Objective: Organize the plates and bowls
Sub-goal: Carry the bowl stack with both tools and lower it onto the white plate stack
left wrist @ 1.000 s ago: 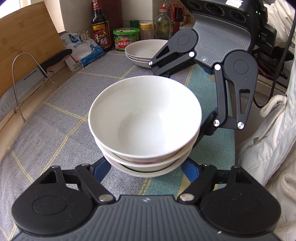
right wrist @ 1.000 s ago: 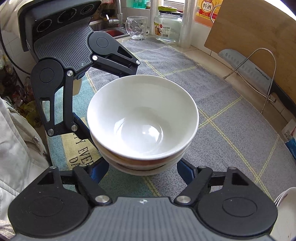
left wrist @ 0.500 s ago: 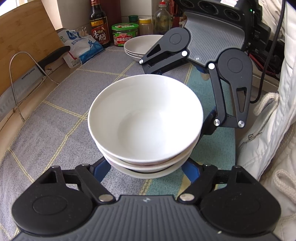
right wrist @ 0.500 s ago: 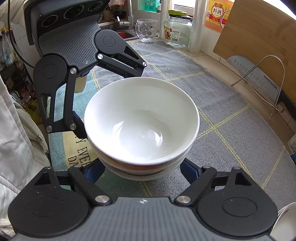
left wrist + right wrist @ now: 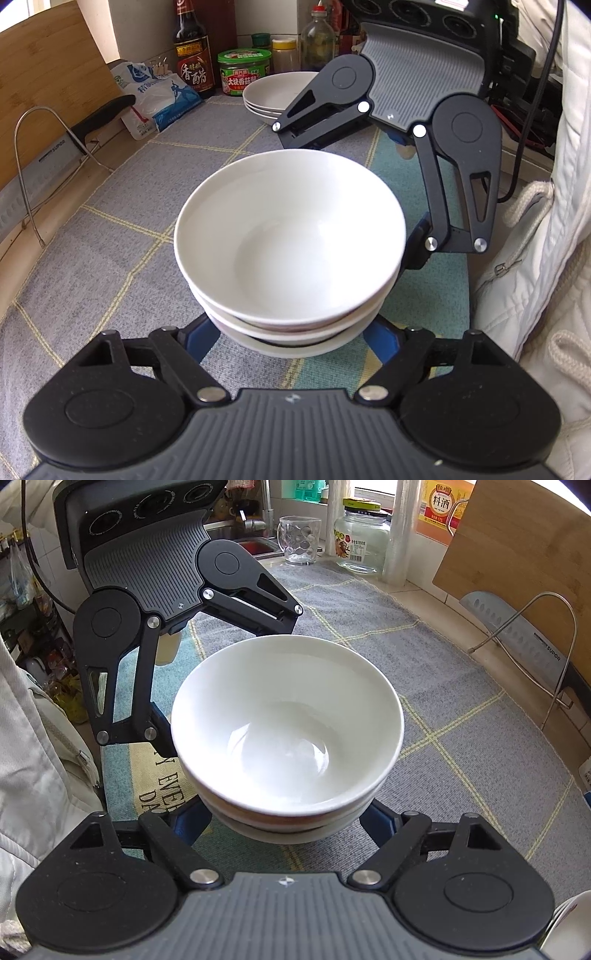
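Observation:
Three white bowls [image 5: 291, 236] [image 5: 288, 720] are nested in a stack on the grey checked mat [image 5: 110, 221], and both grippers reach in under it from opposite sides. My left gripper [image 5: 291, 339] has a blue finger on each side of the bottom bowl, and one of its fingers [image 5: 162, 734] lies against the stack's side. My right gripper [image 5: 288, 823] flanks the bottom bowl the same way. Its jaws are closing with the stack between them, and its pads are hidden under the bowls. A stack of shallow white plates [image 5: 273, 92] sits further back.
A cleaver on a wire rack [image 5: 517, 635] and a wooden board [image 5: 48, 85] line the wall side. Sauce bottles, a green tin [image 5: 243, 74] and a salt bag stand behind the plates. A glass mug [image 5: 299, 539] and a jar stand near the sink. A white jacket [image 5: 546, 240] borders the counter edge.
The right gripper's fingers have spread a little wider around the bottom bowl, and its body has tilted slightly. The bowl stack and the left gripper have stayed put.

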